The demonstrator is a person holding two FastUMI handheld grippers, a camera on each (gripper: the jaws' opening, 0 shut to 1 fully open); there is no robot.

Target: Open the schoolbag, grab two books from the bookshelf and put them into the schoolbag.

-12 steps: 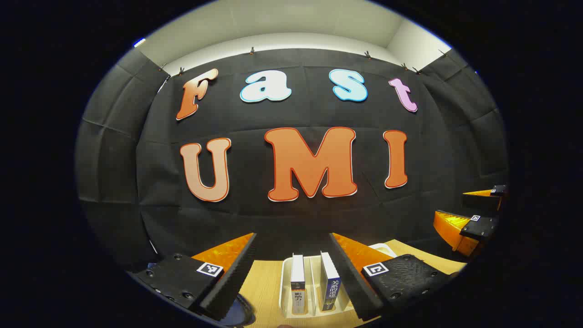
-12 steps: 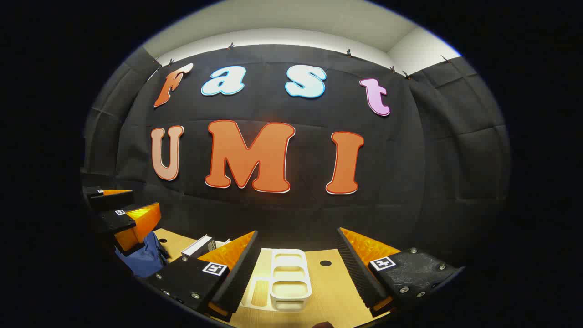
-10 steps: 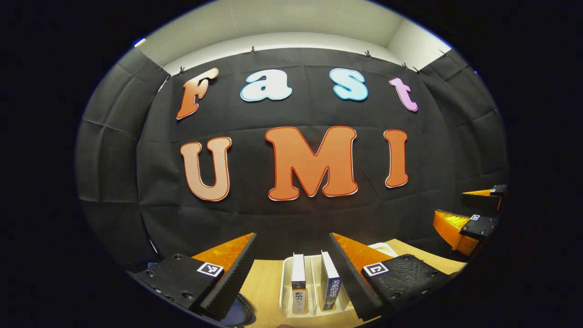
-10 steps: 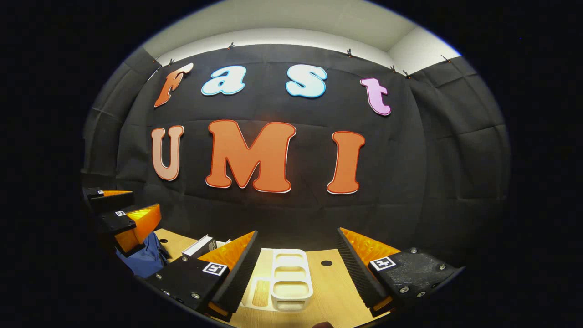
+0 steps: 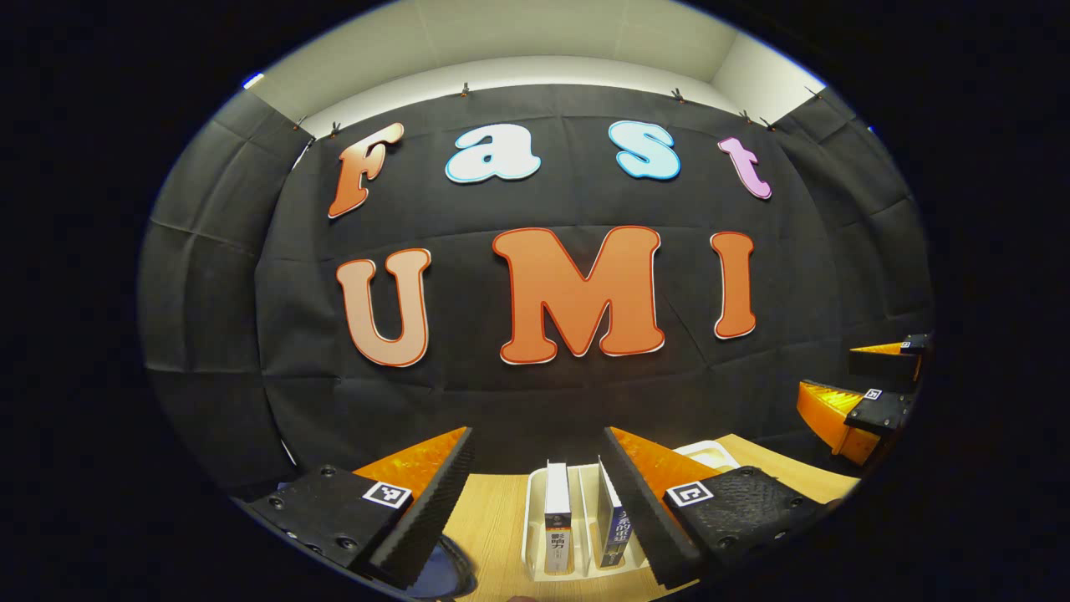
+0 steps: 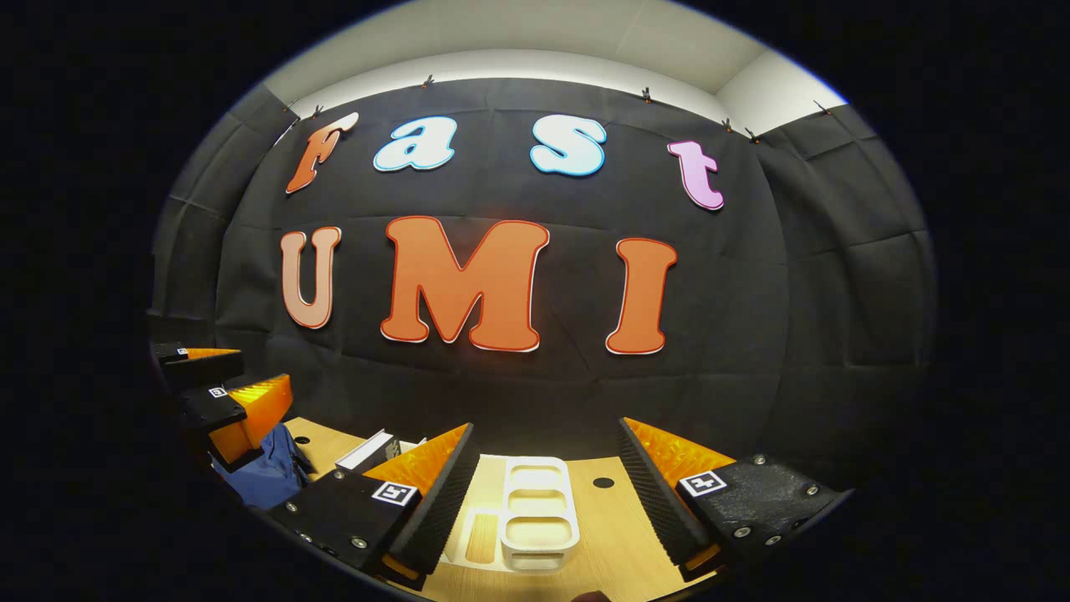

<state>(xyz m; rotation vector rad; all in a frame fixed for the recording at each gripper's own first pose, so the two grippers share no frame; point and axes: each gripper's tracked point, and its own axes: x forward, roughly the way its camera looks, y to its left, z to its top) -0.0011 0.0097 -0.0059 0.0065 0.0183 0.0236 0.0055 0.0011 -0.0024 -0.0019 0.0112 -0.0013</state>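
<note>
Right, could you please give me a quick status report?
Left gripper open, right gripper open. Two books upright in white bookshelf. Blue schoolbag untouched.

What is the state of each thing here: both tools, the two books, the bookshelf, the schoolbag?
Left tool: open, holding nothing.
Right tool: open, holding nothing.
Two books: upright in the bookshelf slots.
Bookshelf: on the table, slots nearest the right tool vacant.
Schoolbag: on the table; open or closed cannot be told.
</note>
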